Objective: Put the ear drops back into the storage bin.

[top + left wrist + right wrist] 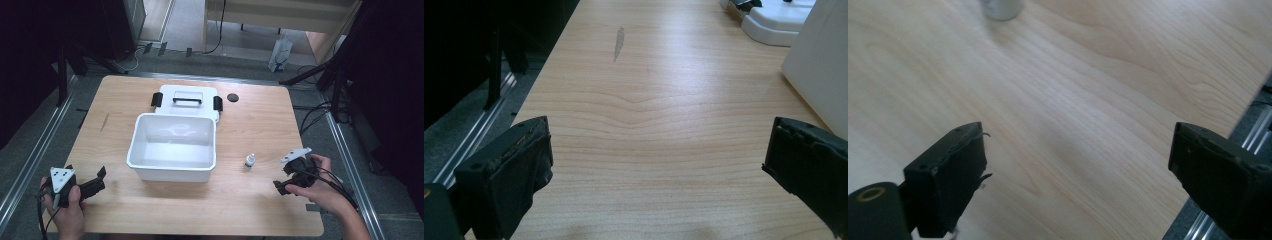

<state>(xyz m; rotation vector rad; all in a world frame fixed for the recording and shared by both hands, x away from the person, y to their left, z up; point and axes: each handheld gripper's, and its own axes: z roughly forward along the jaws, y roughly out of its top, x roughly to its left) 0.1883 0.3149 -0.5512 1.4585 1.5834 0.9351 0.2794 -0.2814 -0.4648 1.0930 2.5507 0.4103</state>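
Observation:
A white plastic bin (134, 155) stands open in the middle of the wooden table, and its wall rises at the right of the left gripper view (819, 75). Its lid (187, 100) with a black handle lies flat just behind it. A small bottle (249, 160) stands upright right of the bin, and its base shows at the top of the right gripper view (1000, 7). My left gripper (101, 179) rests near the front left corner, open, with bare wood between its jaws (656, 160). My right gripper (281, 177) is held right of the bottle, open and holding nothing (1078, 160).
A small black round cap (232, 97) lies on the table (250, 215) right of the lid. A grey smear (618, 42) marks the wood at the left. The table's right edge and a metal rail (1253, 135) run close beside my right gripper.

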